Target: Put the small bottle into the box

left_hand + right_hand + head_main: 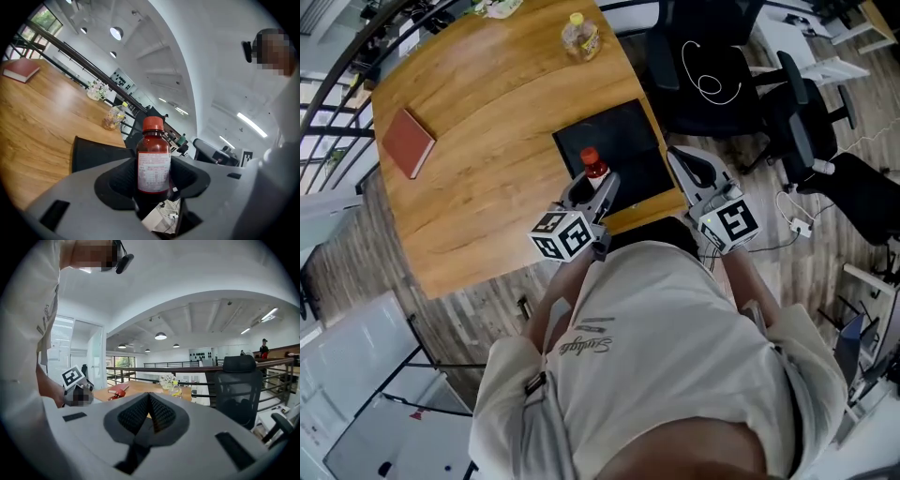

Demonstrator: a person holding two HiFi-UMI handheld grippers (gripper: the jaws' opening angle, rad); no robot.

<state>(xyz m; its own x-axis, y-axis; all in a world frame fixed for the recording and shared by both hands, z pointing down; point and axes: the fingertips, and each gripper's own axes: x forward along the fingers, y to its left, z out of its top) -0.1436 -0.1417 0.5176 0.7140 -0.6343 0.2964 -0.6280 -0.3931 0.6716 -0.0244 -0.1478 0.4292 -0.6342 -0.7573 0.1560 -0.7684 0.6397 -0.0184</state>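
Over box [628, 141], left gripper [153, 187] fingers clamp small bottle [153, 145], right gripper [149, 404] fingers closed, empty.

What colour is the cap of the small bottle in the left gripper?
Red. The cap tops the dark brown small bottle; the left gripper view shows it best.

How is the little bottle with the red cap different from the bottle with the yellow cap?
The small bottle has a red cap and a dark brown body; the yellow-capped bottle is clear with pale contents. The small bottle is held between the fingers of the left gripper; the yellow-capped bottle stands free on the table, at its far side. Both are upright and capped.
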